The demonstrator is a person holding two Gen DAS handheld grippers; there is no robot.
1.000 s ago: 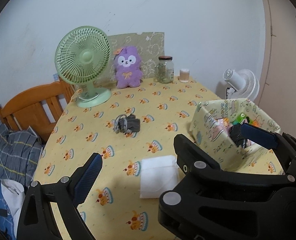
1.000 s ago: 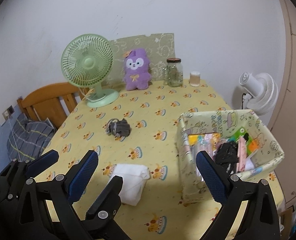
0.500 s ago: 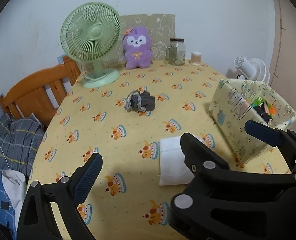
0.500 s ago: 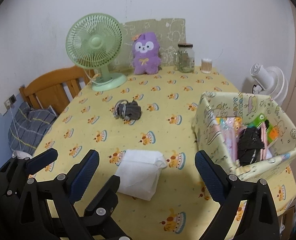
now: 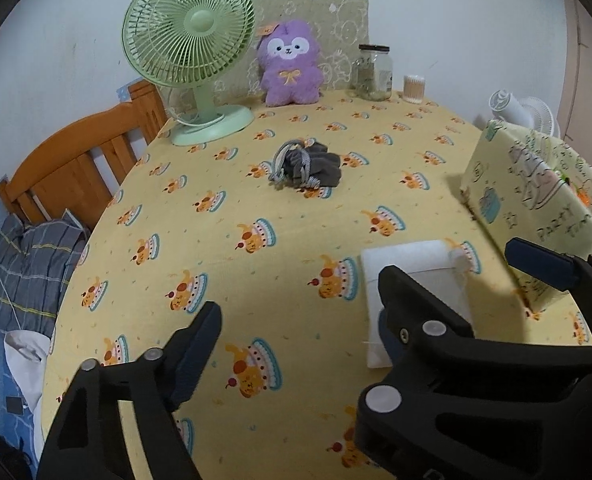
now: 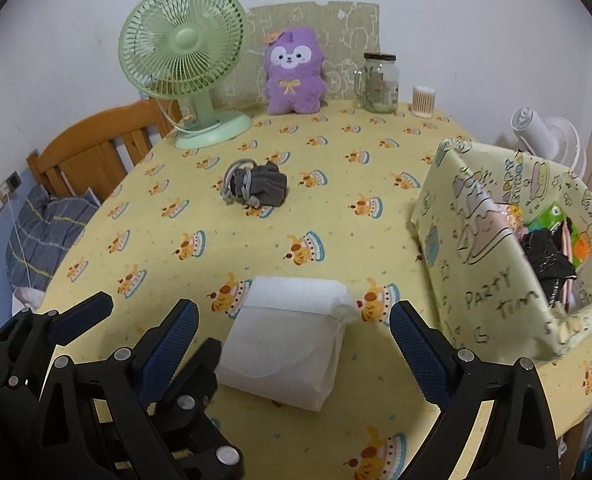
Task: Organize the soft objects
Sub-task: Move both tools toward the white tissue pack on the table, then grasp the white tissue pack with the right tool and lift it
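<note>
A home, likely a bedroom: a table (image 6: 335, 240) under a yellow cartoon-cake cloth stands against a white wall, with a green desk fan (image 6: 184, 60) at 11 o'clock, a purple plush toy (image 6: 294, 76) at 12, and a wooden bed frame (image 5: 76, 168) with striped bedding (image 5: 28, 264) at 9.

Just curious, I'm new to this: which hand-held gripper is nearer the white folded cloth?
Right. The right hand-held gripper is open with the cloth between its fingers; the left hand-held gripper, also open, sits just beside it.
</note>
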